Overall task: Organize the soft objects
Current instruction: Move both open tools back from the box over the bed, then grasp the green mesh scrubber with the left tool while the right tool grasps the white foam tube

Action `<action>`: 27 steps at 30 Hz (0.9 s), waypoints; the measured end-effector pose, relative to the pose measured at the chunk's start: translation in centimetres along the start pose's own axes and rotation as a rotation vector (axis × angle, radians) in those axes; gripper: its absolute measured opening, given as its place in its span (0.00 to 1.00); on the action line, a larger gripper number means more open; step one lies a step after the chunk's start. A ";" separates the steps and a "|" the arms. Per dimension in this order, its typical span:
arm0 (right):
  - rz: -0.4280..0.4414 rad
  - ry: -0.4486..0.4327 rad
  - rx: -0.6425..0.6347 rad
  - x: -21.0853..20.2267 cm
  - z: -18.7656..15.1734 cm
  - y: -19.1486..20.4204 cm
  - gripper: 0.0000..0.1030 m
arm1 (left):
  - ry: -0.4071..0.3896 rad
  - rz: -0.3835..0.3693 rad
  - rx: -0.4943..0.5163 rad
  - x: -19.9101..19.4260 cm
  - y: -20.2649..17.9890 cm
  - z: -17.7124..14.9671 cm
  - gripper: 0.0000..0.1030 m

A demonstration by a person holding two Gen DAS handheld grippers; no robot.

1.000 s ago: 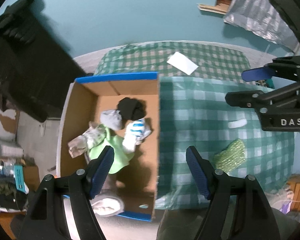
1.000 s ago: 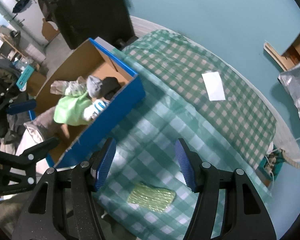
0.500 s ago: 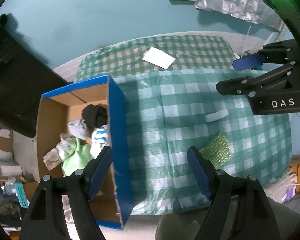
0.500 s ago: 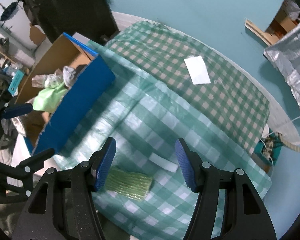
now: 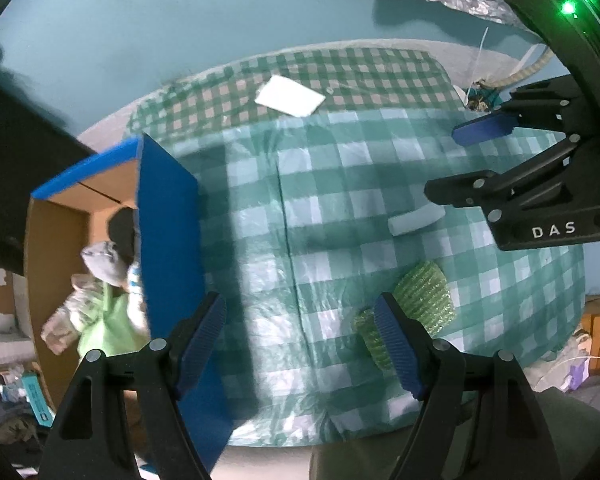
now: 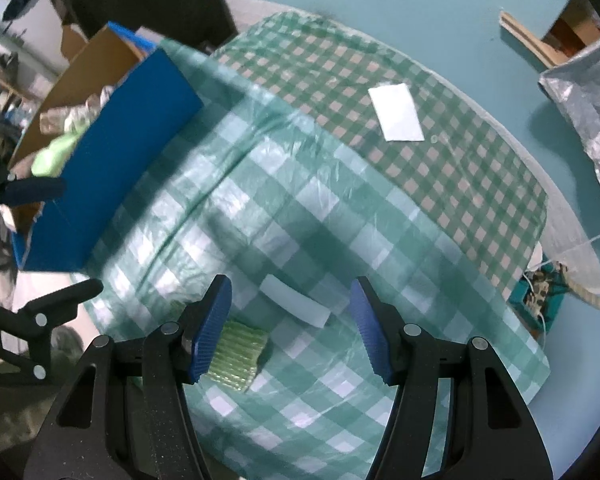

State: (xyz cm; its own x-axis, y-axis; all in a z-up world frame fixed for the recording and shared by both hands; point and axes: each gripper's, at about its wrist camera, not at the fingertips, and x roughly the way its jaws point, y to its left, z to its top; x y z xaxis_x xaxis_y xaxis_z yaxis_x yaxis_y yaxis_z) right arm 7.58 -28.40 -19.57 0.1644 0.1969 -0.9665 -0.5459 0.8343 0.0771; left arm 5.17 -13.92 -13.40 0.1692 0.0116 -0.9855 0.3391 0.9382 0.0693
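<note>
On the table: a round top (image 5: pixel 380 184) under a green-and-white checked plastic cloth, seen from above by both wrist cameras.
Green sponge: a rectangular, ribbed, glittery green scouring pad (image 5: pixel 424 298) (image 6: pixel 238 354) lies flat on the cloth near the table's 5 o'clock edge in the left view; its long axis runs from about 1 o'clock to 7 o'clock there, and its lower end is hidden behind the left tongs' right pad.
White strip: a short, slightly curved white foam piece (image 5: pixel 416 219) (image 6: pixel 296 306) lies flat just beyond the sponge, apart from it; in the right view its long axis runs from 10 o'clock to 4 o'clock.
Left tongs: the left gripper (image 5: pixel 300 344) stands wide open, nothing between its blue ribbed pads, above bare cloth at the sponge's 9 o'clock.
Right tongs: the right gripper (image 6: pixel 290 328) is held part open and empty, above the white strip, which shows in the gap between its pads; the sponge shows beside the left pad.
Box: a blue-sided cardboard box (image 5: pixel 168 232) (image 6: pixel 120 152) sits off the table's 9 o'clock edge, holding a pile of soft clothes (image 5: pixel 104 300), light green, grey and black.
White card: a flat white rectangle (image 5: pixel 290 96) (image 6: pixel 398 112) lies on the far, 12 o'clock part of the cloth.
</note>
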 end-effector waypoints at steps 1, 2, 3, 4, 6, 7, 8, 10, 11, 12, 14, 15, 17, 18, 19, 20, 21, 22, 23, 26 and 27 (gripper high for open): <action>0.004 0.008 -0.015 0.6 0.0 0.0 0.61 | 0.014 -0.003 -0.002 0.6 -0.1 -0.1 0.76; 0.004 0.019 -0.036 1.2 -0.1 0.1 0.61 | 0.022 -0.003 -0.001 0.9 -0.3 -0.3 0.76; 0.001 0.030 -0.054 1.8 -0.1 0.1 0.61 | 0.028 -0.005 0.002 1.3 -0.5 -0.4 0.76; -0.007 0.044 -0.075 2.4 -0.2 0.3 0.61 | 0.031 -0.006 0.008 1.6 -0.7 -0.6 0.76; -0.012 0.070 -0.123 3.8 -0.4 0.6 0.61 | 0.040 -0.002 0.016 2.2 -1.0 -0.9 0.76; -0.012 0.080 -0.137 4.2 -0.5 0.7 0.61 | 0.040 -0.007 0.021 2.6 -1.2 -1.1 0.76; -0.014 0.094 -0.162 4.9 -0.7 0.9 0.61 | 0.041 -0.008 0.022 2.9 -1.3 -1.2 0.76; -0.015 0.110 -0.193 5.7 -1.0 1.1 0.61 | 0.050 -0.011 0.022 3.6 -1.5 -1.5 0.76; -0.017 0.121 -0.207 6.2 -1.2 1.2 0.61 | 0.053 -0.018 0.023 3.9 -1.5 -1.6 0.76; -0.020 0.132 -0.216 6.7 -1.3 1.2 0.61 | 0.055 -0.020 0.021 4.2 -1.6 -1.6 0.76; -0.035 0.146 -0.236 7.5 -1.6 1.2 0.61 | 0.063 -0.031 0.019 5.0 -1.7 -1.8 0.76; -0.041 0.149 -0.244 7.8 -1.7 1.3 0.61 | 0.066 -0.034 0.019 5.2 -1.8 -1.8 0.76; -0.056 0.154 -0.255 8.3 -1.9 1.2 0.61 | 0.076 -0.036 0.023 5.7 -1.9 -1.9 0.76; -0.060 0.153 -0.259 8.5 -2.0 1.2 0.61 | 0.078 -0.041 0.028 5.9 -2.0 -2.0 0.76; -0.060 0.153 -0.263 8.6 -2.1 1.3 0.61 | 0.078 -0.044 0.031 6.0 -2.1 -2.0 0.76; -0.061 0.157 -0.268 8.8 -2.2 1.3 0.61 | 0.080 -0.046 0.034 6.1 -2.2 -2.1 0.76; -0.066 0.160 -0.273 9.0 -2.2 1.4 0.61 | 0.085 -0.046 0.036 6.2 -2.3 -2.0 0.76; -0.065 0.164 -0.275 9.2 -2.2 1.3 0.60 | 0.091 -0.044 0.039 6.3 -2.3 -2.0 0.76; -0.064 0.167 -0.275 9.3 -2.3 1.3 0.56 | 0.092 -0.044 0.042 6.5 -2.3 -2.0 0.76; -0.062 0.169 -0.274 9.4 -2.4 1.3 0.44 | 0.093 -0.049 0.052 6.3 -2.5 -2.0 0.76; -0.066 0.162 -0.275 9.4 -2.3 1.3 0.41 | 0.093 -0.051 0.053 6.3 -2.5 -2.0 0.76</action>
State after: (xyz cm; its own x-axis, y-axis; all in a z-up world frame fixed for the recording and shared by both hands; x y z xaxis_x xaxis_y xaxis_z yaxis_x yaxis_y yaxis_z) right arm 6.47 -26.63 -29.15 0.0861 0.0437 -0.9953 -0.7437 0.6676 -0.0350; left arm 3.58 -15.54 -20.11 0.0652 -0.0012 -0.9979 0.3940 0.9188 0.0247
